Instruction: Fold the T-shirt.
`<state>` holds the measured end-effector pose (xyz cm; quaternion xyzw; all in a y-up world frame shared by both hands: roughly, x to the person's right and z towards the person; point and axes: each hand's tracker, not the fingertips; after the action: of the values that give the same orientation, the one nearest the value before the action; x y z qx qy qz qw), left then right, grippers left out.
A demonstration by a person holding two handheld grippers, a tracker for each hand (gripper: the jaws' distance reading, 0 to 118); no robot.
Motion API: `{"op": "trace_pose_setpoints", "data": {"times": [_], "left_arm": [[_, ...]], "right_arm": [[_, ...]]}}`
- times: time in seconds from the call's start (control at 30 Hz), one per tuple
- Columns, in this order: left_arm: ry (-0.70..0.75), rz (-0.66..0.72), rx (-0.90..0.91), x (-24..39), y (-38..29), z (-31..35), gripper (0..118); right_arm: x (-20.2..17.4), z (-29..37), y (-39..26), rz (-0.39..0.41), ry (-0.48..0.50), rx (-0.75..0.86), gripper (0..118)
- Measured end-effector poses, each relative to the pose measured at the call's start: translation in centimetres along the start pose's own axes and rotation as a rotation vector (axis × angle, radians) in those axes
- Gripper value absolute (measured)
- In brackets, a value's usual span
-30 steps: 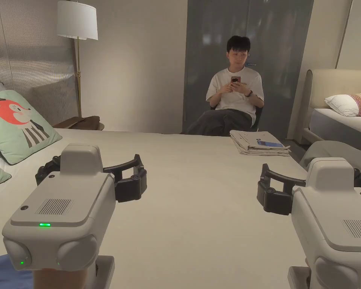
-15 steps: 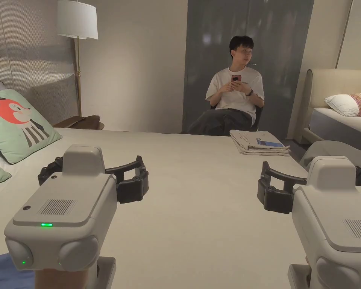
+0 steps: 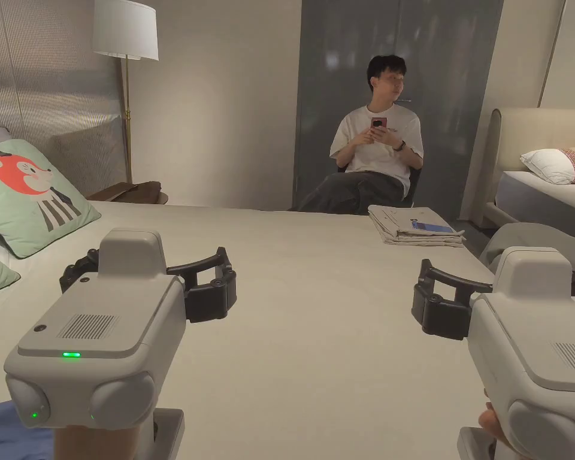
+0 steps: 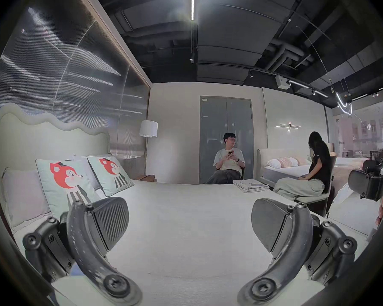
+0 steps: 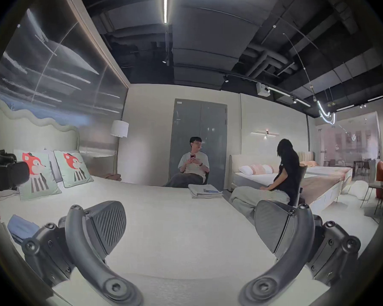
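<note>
1. Both tools hover above the cream bed surface (image 3: 316, 311). The grey left gripper (image 4: 189, 224) and grey right gripper (image 5: 190, 223) each have jaws spread wide, holding nothing.
2. The crumpled blue fabric (image 5: 20, 225), probably the T-shirt, lies at the near left edge.
3. Recommended: bring it to the middle and spread it flat before creasing.

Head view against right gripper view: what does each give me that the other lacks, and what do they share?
Head view: the green light on top of the left gripper.
Right gripper view: the right gripper with its jaws wide open up close, the ceiling light strip, the wavy headboard.
Both: the bed, the folded stack at its far edge, the seated person holding a phone, the floor lamp, a fox cushion.
</note>
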<state>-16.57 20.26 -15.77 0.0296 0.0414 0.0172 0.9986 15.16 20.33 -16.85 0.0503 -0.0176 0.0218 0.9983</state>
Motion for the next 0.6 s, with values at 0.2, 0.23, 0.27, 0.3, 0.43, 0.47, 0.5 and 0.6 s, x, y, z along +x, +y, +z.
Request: {"op": "trace_pose_setpoints", "data": {"times": [0.2,0.23,0.27,0.3,0.43,0.47,0.5,0.6], "left_arm": [[-0.001,-0.002,0.0,0.1,0.1,0.1,111],[-0.002,-0.001,0.0,0.1,0.1,0.1,111],[-0.002,-0.001,-0.001,0.1,0.1,0.0,111],[-0.002,-0.001,-0.002,0.1,0.1,0.0,111],[-0.004,-0.007,-0.006,0.2,0.2,0.0,111],[-0.005,-0.007,-0.007,0.2,0.2,0.1,111],[-0.006,-0.007,-0.008,0.2,0.2,0.0,111],[-0.007,-0.008,-0.01,0.2,0.2,0.0,111]], "right_arm": [[-0.1,0.5,0.4,-0.018,0.02,-0.005,115],[-0.4,0.6,0.5,0.0,0.008,-0.001,115],[-0.6,0.8,0.6,0.018,0.003,0.001,115],[-0.7,0.9,0.7,0.019,0.005,0.0,115],[-0.6,1.1,1.2,-0.016,0.023,-0.025,115],[-0.7,1.1,1.2,-0.01,0.01,-0.023,115],[-0.7,1.1,1.3,0.002,0.006,-0.024,115],[-0.6,0.9,1.5,-0.003,-0.002,-0.039,115]]}}
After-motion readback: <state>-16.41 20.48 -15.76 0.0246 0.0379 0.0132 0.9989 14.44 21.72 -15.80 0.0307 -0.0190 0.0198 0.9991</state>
